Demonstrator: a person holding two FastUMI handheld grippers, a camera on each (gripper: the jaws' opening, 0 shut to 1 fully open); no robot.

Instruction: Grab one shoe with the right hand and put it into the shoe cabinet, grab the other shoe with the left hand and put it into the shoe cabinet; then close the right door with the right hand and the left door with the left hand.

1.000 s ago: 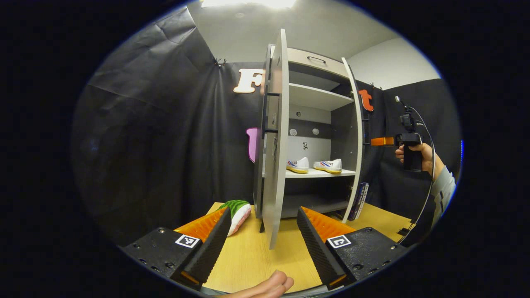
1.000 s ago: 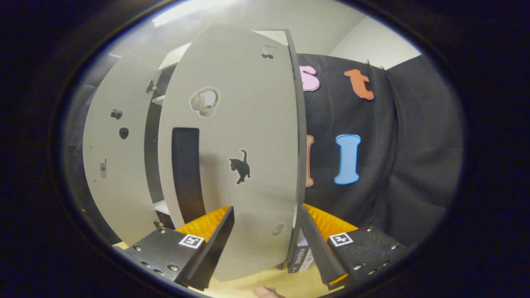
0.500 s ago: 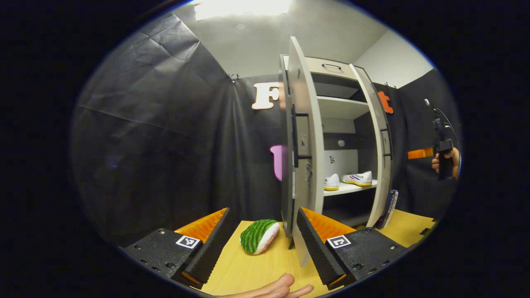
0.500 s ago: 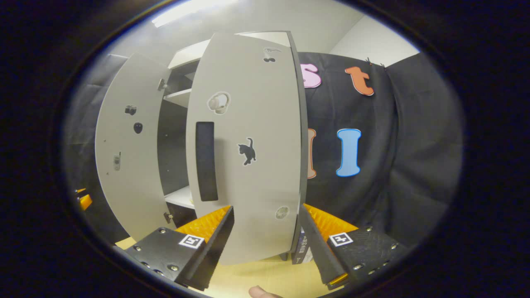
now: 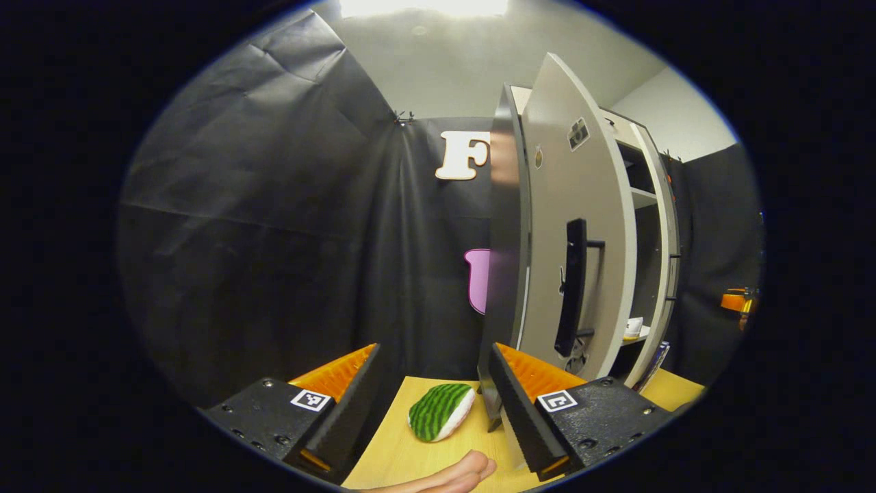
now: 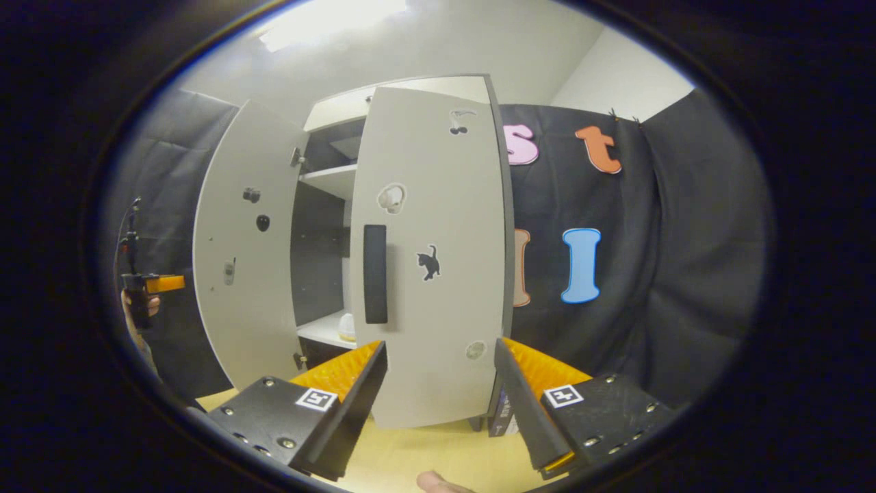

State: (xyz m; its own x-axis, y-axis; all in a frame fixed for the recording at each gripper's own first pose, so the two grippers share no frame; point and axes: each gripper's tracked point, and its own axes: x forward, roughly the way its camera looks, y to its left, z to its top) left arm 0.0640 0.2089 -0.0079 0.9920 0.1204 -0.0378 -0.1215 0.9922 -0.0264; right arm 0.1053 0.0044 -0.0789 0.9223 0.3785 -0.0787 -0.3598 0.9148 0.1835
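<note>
Both doors point(image 6: 428, 260) have swung inward; both grippers' fingers point(image 5: 520, 404) gape, empty.

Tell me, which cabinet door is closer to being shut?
The right door, the one with the cat sticker: it looks nearly flush with the cabinet front, while the left door swings wider open.
</note>
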